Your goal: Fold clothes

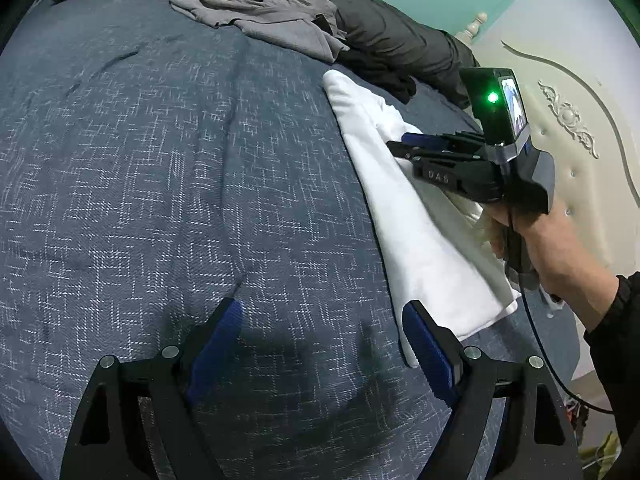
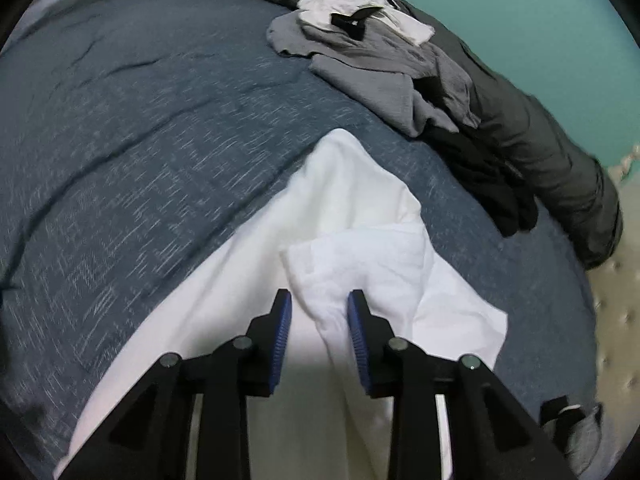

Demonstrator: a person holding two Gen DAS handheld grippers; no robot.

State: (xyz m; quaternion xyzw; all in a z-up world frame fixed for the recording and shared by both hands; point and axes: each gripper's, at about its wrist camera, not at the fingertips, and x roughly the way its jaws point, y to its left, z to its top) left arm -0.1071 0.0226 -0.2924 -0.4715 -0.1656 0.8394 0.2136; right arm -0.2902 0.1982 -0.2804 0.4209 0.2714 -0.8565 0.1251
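Bed: wide, covered with a dark blue quilt (image 1: 168,184) flecked with white threads; landmark for all places below.
White garment: plain white cloth garment (image 2: 348,208), partly folded, lying on the quilt towards the headboard side of the bed; one narrow end pointing to the far edge of the bed, a loose upper layer bunched in its middle.
Right gripper: black two-finger tool with blue pads (image 2: 318,308), held in a bare hand (image 1: 556,248) with a dark sleeve, angled down over the white garment.
Right fingers: partly parted, a raised fold of the white garment between them; right-hand pad (image 2: 357,320) lying against the fold, left-hand pad just clear of it; not clenched on the cloth.
Left gripper: black two-finger tool with blue pads (image 1: 324,332), hovering over bare quilt just beside the near corner of the white garment.
Left fingers: released, spread wide, nothing between them; right-hand finger (image 1: 430,344) overlapping the garment's edge in the left wrist view, contact impossible to tell.
Grey garment: crumpled grey cloth (image 2: 384,72) at the far edge of the bed, well apart from the white garment.
White pile: small heap of white cloth (image 2: 360,4) lying on top of the grey garment, a black piece resting on it.
Dark bedding: long roll of dark grey bedding (image 2: 532,132) along the far edge of the bed, behind the grey garment.
Headboard: cream padded headboard (image 1: 576,128) with carved ornament, at the bed's end nearest the right gripper.
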